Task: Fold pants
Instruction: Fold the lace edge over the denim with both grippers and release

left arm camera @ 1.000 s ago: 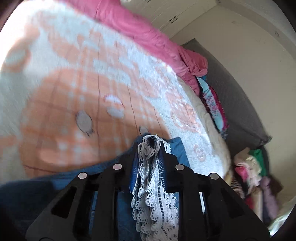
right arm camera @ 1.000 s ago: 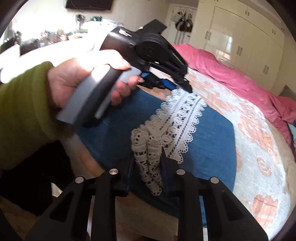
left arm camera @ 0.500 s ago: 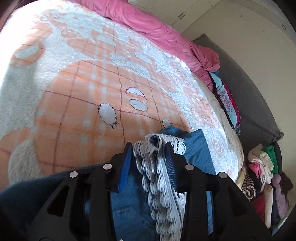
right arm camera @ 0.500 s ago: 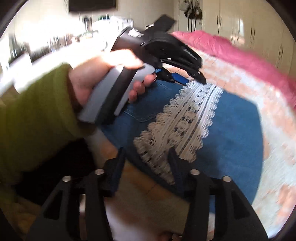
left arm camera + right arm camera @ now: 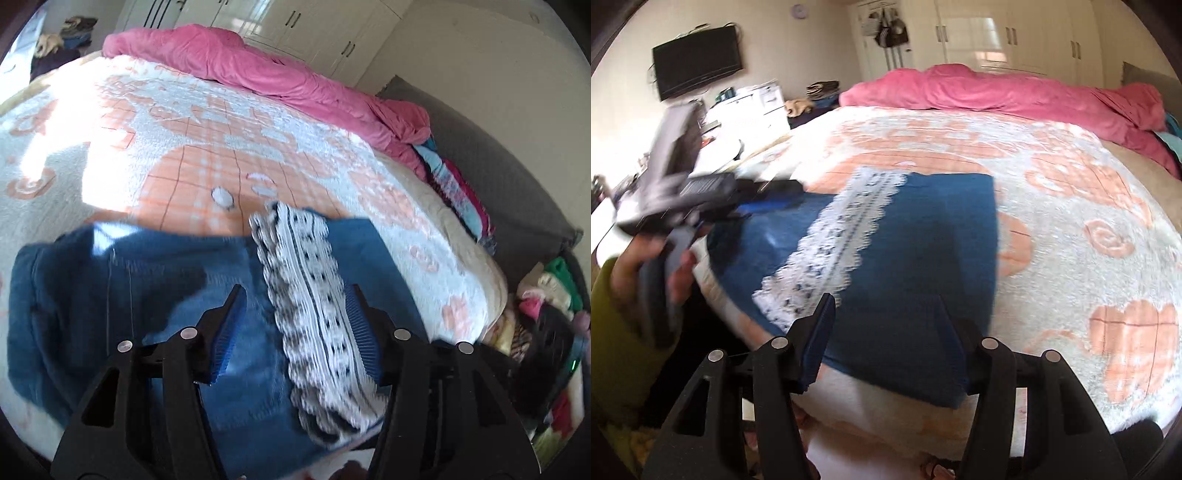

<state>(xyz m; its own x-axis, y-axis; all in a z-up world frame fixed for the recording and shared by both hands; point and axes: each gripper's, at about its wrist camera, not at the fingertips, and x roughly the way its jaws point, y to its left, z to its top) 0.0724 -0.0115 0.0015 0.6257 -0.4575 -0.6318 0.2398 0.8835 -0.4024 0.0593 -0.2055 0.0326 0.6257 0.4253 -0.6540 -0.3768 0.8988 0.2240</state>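
The blue pants (image 5: 923, 251) lie folded flat on the bed blanket (image 5: 1089, 206), near its front edge, with a white lace strip (image 5: 842, 229) running along them. They also show in the left wrist view (image 5: 155, 288), with the lace strip (image 5: 314, 295) between the fingers but not gripped. My left gripper (image 5: 295, 325) is open and empty just above the pants; it appears blurred in the right wrist view (image 5: 768, 199) at the pants' left end. My right gripper (image 5: 882, 328) is open and empty above the pants' near edge.
A pink duvet (image 5: 280, 77) is bunched along the far side of the bed. A pile of clothes (image 5: 546, 314) sits on the floor at the right. A grey headboard (image 5: 498, 155), white wardrobes (image 5: 1015, 40), a wall TV (image 5: 698, 74) and a cluttered desk (image 5: 746, 103) surround the bed.
Both grippers have opened and let go of the lace hem. The lace strip now lies flat on the pants. Both grippers have drawn back toward the bed's front edge.
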